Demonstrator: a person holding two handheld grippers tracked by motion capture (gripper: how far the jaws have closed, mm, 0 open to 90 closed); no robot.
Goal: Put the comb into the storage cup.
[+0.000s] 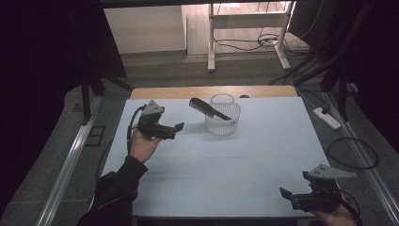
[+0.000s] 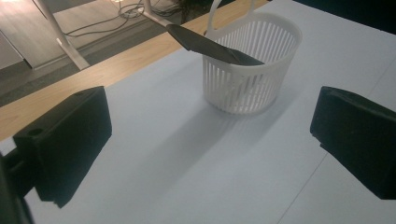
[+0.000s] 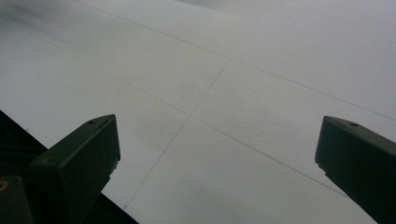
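While I hold a tool in each hand, this is how things lie:
My left tool (image 1: 179, 127): spread wide, holding nothing, up over the desk (image 1: 226, 165), just left of the basket.
Comb (image 1: 207, 108): black, leaning in the white basket (image 1: 223, 121), one end poking out over the rim.
My right tool (image 1: 285, 193): spread wide, holding nothing, at the desk's near right corner, well apart from the basket.

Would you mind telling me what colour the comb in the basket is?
The comb is black, clearest in the left gripper view, leaning in the white basket.
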